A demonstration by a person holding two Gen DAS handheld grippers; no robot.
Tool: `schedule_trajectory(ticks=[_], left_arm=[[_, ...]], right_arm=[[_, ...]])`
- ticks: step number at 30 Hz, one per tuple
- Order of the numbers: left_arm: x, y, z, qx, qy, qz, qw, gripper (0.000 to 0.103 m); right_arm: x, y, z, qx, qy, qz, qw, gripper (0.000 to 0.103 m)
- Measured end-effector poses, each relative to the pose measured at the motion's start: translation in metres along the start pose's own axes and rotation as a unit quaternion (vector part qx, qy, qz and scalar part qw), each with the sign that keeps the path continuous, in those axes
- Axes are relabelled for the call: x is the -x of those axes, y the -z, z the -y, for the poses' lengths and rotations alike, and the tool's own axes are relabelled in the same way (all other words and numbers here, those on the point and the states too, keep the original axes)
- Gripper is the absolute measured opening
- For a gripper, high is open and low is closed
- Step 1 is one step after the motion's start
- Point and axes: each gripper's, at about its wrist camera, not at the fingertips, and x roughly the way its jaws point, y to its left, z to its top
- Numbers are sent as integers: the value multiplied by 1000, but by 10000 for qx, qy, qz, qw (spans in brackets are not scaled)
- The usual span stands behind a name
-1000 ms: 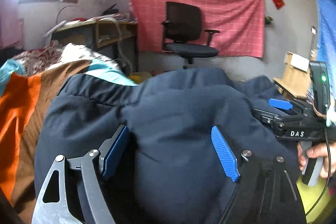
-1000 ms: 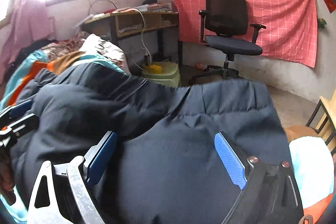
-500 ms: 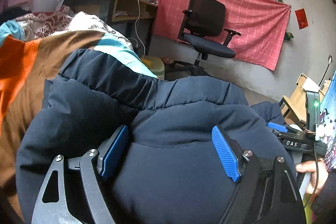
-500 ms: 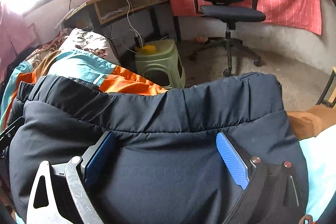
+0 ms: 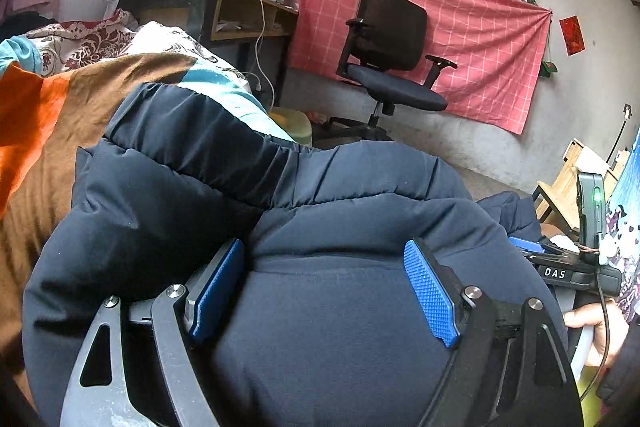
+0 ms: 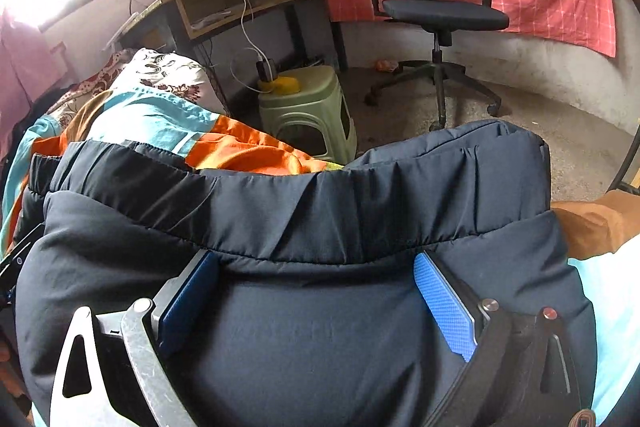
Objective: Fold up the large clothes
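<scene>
Gripping dark padded jacket [image 5: 328, 307] two-handed

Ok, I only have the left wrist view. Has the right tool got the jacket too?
Observer: Yes. The right tool has the jacket bunched between its pads, just below the hem band.
Operator: What lies beyond the hem on that side?
Observer: A blanket, orange there, then a green stool on the floor with a yellow item on top.
Operator: And past the jacket's right end?
Observer: It ends squared off, and a brown cloth shows just beyond it.
</scene>
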Motion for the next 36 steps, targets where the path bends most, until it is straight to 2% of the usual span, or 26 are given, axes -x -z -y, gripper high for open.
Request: schedule_trajectory(ticks=[7,11,13,18,21,28,31,32,34,36], left_arm=[[2,3,1,-62,30,89,9999,78],[16,0,-7,69,422,81,9991,79],[29,-3,-12,147,473,159,9986,79],[64,-5,-23,58,172,557,9983,79],[80,-4,-32,70,-6,685,9976,79],[90,2,-65,444,-49,430,9981,80],[91,5,-80,655,78,226,9976,80],[91,7,-84,713,118,121,9973,81],[92,12,-89,726,135,-21,9973,88],[92,17,-94,694,102,-178,9974,93]], right_arm=[[5,4,-1,7,39,146,9999,99],[25,8,0,23,-116,419,9991,101],[37,9,1,21,-166,629,9979,102],[62,10,4,30,-23,958,9954,102],[78,11,9,106,261,1102,9935,103],[97,15,45,-54,686,1023,9924,103],[97,19,67,-253,1130,749,9904,103],[96,22,73,-274,1143,673,9908,103],[93,27,86,-341,1130,472,9919,103],[89,34,98,-467,934,256,9942,103]])
